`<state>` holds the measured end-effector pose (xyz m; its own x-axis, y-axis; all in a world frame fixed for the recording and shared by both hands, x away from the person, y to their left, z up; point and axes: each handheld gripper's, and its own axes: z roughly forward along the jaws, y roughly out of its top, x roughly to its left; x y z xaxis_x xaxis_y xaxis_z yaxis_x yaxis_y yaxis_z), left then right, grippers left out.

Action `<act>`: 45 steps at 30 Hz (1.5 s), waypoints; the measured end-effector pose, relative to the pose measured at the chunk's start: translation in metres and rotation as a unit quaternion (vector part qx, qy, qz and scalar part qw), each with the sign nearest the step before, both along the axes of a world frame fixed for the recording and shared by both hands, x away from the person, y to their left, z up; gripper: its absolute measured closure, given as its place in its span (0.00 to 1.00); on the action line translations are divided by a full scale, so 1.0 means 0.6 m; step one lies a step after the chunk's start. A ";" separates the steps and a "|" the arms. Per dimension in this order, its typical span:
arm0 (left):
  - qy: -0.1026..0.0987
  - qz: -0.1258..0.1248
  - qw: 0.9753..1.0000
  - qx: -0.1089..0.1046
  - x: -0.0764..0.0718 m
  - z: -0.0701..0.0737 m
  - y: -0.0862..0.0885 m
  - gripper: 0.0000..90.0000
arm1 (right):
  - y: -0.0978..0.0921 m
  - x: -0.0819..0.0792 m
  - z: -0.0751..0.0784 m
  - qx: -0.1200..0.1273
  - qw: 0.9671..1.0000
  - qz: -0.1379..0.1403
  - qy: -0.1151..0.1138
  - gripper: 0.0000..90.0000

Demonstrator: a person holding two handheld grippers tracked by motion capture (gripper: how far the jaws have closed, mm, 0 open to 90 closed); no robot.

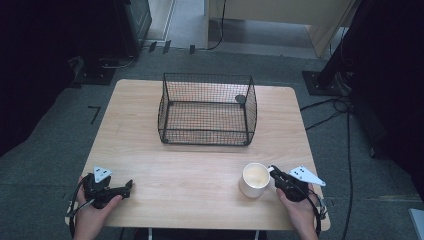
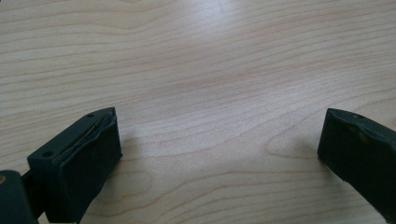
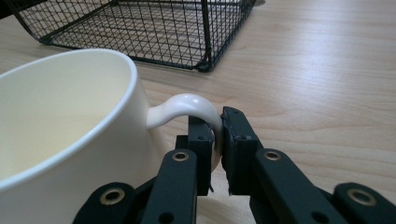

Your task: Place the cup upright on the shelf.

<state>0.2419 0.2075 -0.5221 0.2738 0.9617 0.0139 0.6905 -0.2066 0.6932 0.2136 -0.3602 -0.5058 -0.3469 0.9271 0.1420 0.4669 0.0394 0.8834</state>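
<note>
Right gripper (image 3: pixel 217 140) fingers clamped on white mug (image 1: pixel 254 179) handle (image 3: pixel 196 109), near side of wire basket (image 1: pixel 207 109); mug seemingly empty. Left gripper (image 2: pixel 219 154) fingers apart over surface (image 1: pixel 190 165).

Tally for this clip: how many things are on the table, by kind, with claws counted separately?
Wire baskets: 1
White mugs: 1
Claws: 2, the left claw open over bare wood, the right claw shut on the mug's handle
Total: 4
</note>
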 end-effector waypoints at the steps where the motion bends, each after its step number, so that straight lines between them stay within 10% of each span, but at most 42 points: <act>1: 0.000 0.000 1.000 0.000 0.000 0.000 0.000 0.00 | 0.001 -0.002 0.002 -0.002 1.000 -0.002 -0.005 0.93; 20: 0.000 0.000 1.000 0.000 0.000 0.000 0.000 0.00 | 0.060 -0.009 0.071 -0.004 0.998 -0.003 -0.069 0.95; 45: 0.000 0.000 1.000 0.000 0.000 0.000 0.000 0.00 | 0.164 0.086 0.186 -0.007 0.993 0.027 -0.113 0.95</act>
<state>0.2419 0.2075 -0.5222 0.2737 0.9617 0.0138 0.6904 -0.2064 0.6934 0.2650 -0.2616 -0.3940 -0.4174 0.9078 0.0419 0.2535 0.0721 0.9646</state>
